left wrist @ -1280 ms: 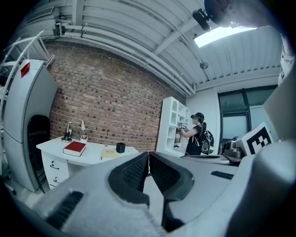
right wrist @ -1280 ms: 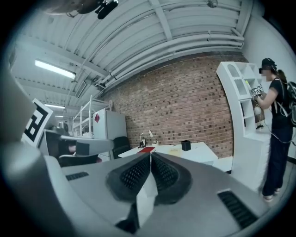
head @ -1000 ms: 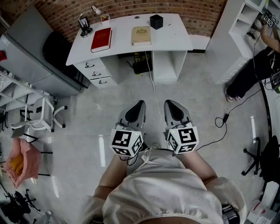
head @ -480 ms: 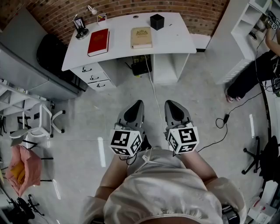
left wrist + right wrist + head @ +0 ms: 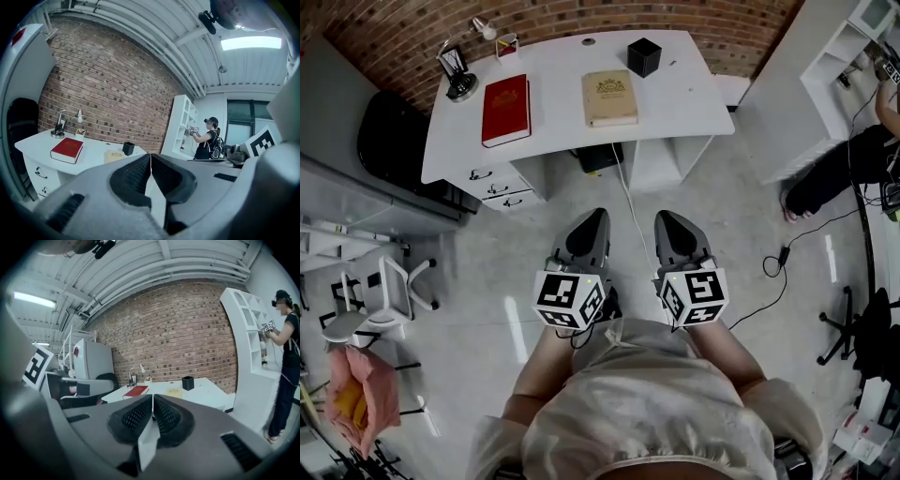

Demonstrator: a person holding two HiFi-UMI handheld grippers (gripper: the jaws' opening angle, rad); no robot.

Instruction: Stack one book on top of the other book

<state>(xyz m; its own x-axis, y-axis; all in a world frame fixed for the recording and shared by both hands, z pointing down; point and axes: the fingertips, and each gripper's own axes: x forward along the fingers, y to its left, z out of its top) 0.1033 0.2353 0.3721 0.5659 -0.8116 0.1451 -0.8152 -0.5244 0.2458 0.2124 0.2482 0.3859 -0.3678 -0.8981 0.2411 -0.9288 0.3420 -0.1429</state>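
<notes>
A red book point(image 5: 506, 109) and a tan book point(image 5: 610, 97) lie apart on the white desk point(image 5: 675, 89), red one to the left. Both grippers hang over the floor in front of the desk, well short of it. My left gripper point(image 5: 596, 217) is shut with nothing between its jaws, and my right gripper point(image 5: 665, 219) is shut and empty too. From the left gripper view the red book point(image 5: 67, 150) and the tan book point(image 5: 114, 155) show ahead. The right gripper view shows the red book point(image 5: 136, 391) and the tan book point(image 5: 173, 392) on the desk point(image 5: 206, 397).
A black cube-shaped holder point(image 5: 644, 56), a desk lamp point(image 5: 455, 73) and a small cup point(image 5: 507, 45) stand at the desk's back edge. A cable point(image 5: 630, 202) runs across the floor. White shelving point(image 5: 853, 56) and a person point(image 5: 853, 164) are at the right; a white chair point(image 5: 380, 300) at the left.
The desk has come nearer and lower in the head view as I walk toward it. Both grippers stay shut and side by side.
</notes>
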